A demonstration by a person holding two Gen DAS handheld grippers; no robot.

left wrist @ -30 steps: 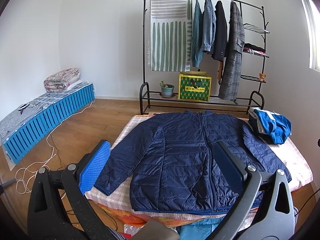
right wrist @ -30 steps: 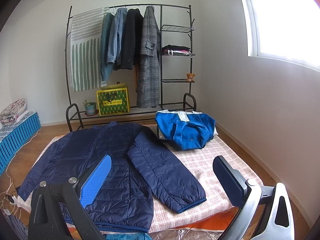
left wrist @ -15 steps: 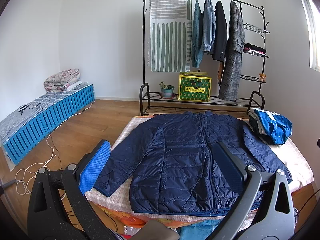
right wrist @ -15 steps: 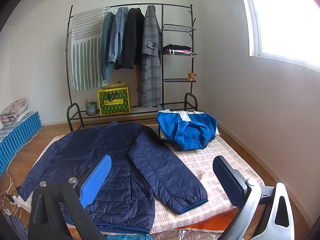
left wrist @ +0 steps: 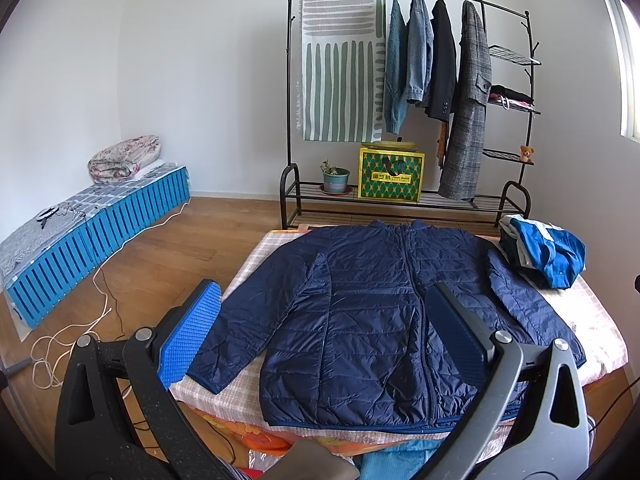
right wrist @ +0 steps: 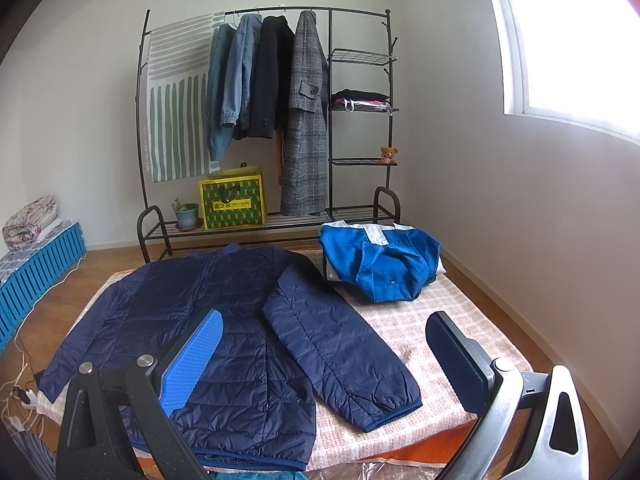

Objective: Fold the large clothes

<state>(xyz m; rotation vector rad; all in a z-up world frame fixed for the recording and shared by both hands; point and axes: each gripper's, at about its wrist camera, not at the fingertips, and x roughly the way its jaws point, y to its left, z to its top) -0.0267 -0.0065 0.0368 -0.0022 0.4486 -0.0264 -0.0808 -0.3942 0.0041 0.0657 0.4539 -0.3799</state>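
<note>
A navy quilted jacket (left wrist: 368, 312) lies flat, front up and zipped, on the checked cloth of the low table (left wrist: 592, 320), both sleeves spread out. It also shows in the right wrist view (right wrist: 208, 320), its right sleeve (right wrist: 340, 344) angled toward the near edge. My left gripper (left wrist: 324, 332) is open and empty, held above the jacket's near left part. My right gripper (right wrist: 328, 356) is open and empty above the right sleeve.
A folded blue and white garment (right wrist: 380, 264) sits on the table's far right corner. A black clothes rack (left wrist: 400, 100) with hung coats stands behind. A blue slatted bench (left wrist: 100, 232) and loose cables (left wrist: 72, 336) lie on the wooden floor at left.
Both grippers have risen or drawn back slightly; the jacket sits a little lower in both views. Both stay open and nothing was touched.
</note>
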